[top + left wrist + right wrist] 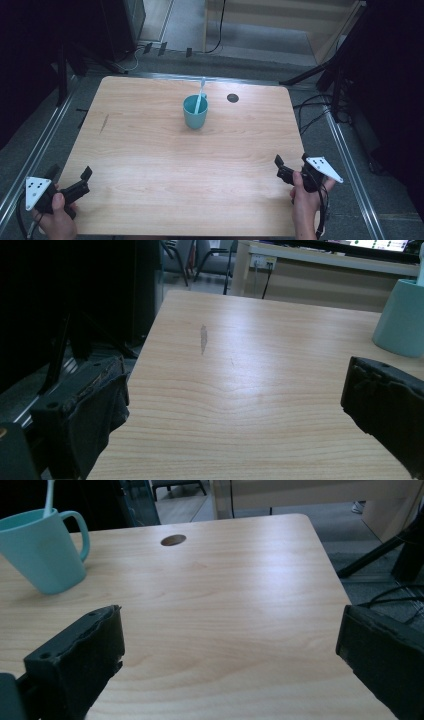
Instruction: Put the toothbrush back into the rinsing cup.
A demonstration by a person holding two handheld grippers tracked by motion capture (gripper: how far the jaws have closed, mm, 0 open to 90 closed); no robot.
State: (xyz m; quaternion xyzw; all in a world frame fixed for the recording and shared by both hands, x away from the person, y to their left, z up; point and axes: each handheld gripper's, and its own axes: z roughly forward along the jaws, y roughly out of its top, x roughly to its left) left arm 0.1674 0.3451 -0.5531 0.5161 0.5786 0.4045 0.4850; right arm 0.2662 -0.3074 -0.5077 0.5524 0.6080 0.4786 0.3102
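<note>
A teal mug stands upright on the far middle of the wooden table, with a pale toothbrush leaning in it. The mug appears at the upper left of the right gripper view and its side at the right edge of the left gripper view. My left gripper hovers at the near left corner, open and empty. My right gripper is held at the near right edge, open with nothing between its jaws. Both are far from the mug.
A round cable hole lies in the table right of the mug. A dark smudge marks the left part of the top. Metal rails, stand legs and cables run beside the table.
</note>
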